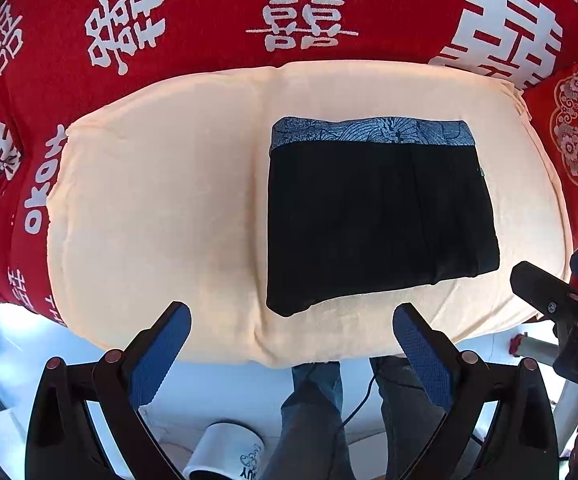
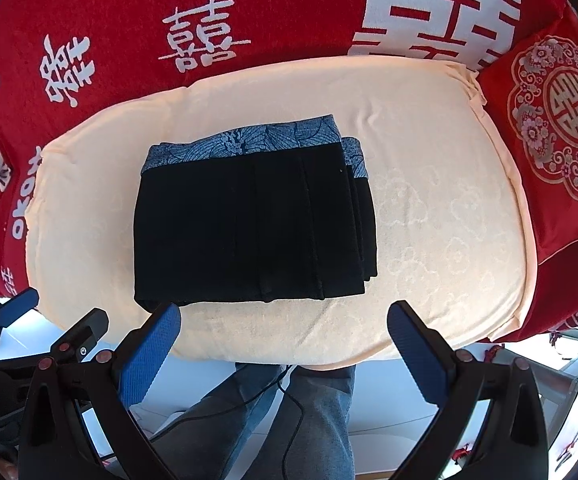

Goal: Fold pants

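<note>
Cream towel (image 2: pixel 429 208) over red bedspread (image 2: pixel 249 12); folded pants (image 2: pixel 249 224) ahead of both gaping, empty tools (image 1: pixel 291 324) (image 2: pixel 283 322).

Both wrist cameras are looking forward and down from just off the near edge of the cream towel (image 1: pixel 149 184). They are sharing the folded black pants (image 1: pixel 373 216), lying right of centre in the left view and left of centre in the right.
</note>
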A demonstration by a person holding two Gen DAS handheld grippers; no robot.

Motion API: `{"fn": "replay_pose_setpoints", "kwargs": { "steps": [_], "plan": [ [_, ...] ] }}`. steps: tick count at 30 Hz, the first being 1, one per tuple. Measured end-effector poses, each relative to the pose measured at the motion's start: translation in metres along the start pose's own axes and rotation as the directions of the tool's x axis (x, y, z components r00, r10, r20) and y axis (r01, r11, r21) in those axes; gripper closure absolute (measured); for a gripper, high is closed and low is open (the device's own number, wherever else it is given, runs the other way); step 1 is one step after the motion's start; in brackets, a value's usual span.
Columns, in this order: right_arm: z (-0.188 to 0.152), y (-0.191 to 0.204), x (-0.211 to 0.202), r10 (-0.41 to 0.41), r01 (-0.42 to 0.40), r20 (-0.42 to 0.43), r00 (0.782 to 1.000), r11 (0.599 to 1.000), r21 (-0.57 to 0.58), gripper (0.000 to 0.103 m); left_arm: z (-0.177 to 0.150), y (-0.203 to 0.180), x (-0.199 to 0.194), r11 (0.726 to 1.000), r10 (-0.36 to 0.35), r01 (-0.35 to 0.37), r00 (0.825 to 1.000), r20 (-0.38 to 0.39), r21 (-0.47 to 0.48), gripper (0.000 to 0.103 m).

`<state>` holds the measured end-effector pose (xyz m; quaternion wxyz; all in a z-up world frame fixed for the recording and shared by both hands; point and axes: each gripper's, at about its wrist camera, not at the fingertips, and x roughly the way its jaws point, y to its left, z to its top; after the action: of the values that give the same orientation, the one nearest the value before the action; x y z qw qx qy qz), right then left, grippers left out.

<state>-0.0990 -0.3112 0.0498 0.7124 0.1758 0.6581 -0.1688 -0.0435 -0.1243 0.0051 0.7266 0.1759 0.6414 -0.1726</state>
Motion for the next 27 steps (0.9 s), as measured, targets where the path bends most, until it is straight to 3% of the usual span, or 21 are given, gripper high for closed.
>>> {"fn": "replay_pose_setpoints", "kwargs": {
  "steps": [27],
  "plan": [
    [0.0001, -0.0022, -0.0059, -0.004, 0.004, 0.015, 1.0, 1.0, 0.0, 0.0, -0.0008, -0.0052, -0.0074, 0.999, 0.009, -0.01, 1.0, 0.014, 0.031, 0.002]
  ]
}}
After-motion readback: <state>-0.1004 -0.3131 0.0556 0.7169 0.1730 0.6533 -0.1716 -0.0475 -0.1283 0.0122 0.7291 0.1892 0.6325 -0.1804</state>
